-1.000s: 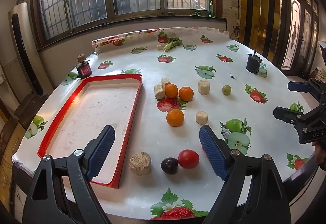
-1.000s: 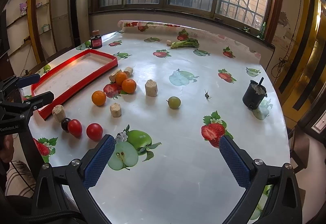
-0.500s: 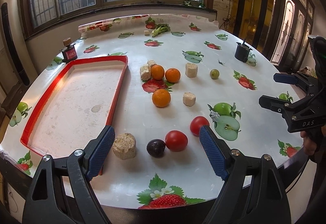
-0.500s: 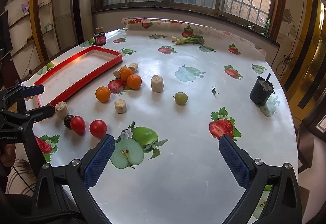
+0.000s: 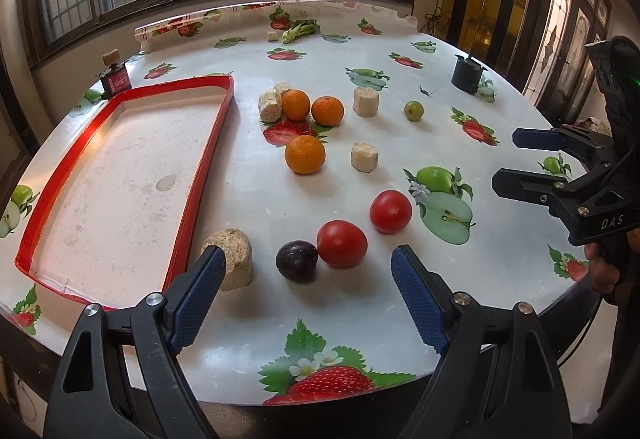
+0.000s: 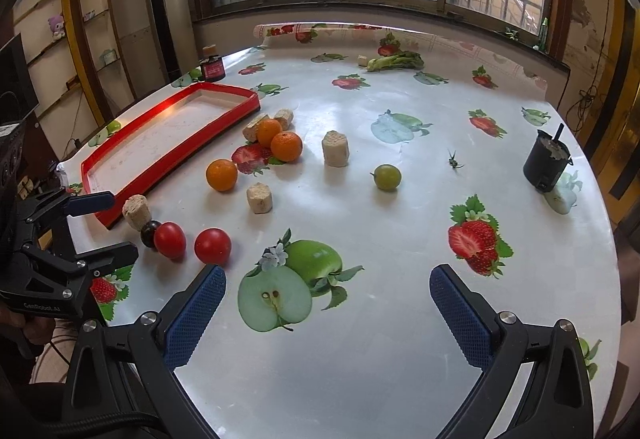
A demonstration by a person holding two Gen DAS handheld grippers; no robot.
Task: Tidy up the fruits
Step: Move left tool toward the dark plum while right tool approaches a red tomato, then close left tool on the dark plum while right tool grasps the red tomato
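Note:
My left gripper [image 5: 306, 267] is open just above the table's near edge, its blue pads framing a dark plum [image 5: 296, 261] and a red tomato [image 5: 342, 243]. A second tomato [image 5: 390, 211] lies a little farther right. Three oranges [image 5: 305, 154] and a green fruit [image 5: 413, 110] sit beyond. The red-rimmed tray [image 5: 196, 187] lies to the left with nothing in it. My right gripper [image 6: 327, 289] is open over a printed apple, holding nothing, with the tomatoes [image 6: 212, 246] to its front left. In the right wrist view the left gripper [image 6: 102, 225] shows at the left edge.
Several beige cork-like cylinders [image 5: 234, 259] are scattered among the fruit. A black cup [image 6: 547, 161] stands at the far right, a small dark jar [image 6: 212, 67] behind the tray, leafy greens [image 6: 396, 61] at the back. The tablecloth carries printed fruit pictures.
My left gripper has moved forward and lower toward the plum and tomato, which now sit larger between its pads. The right gripper has shifted slightly; both stay open.

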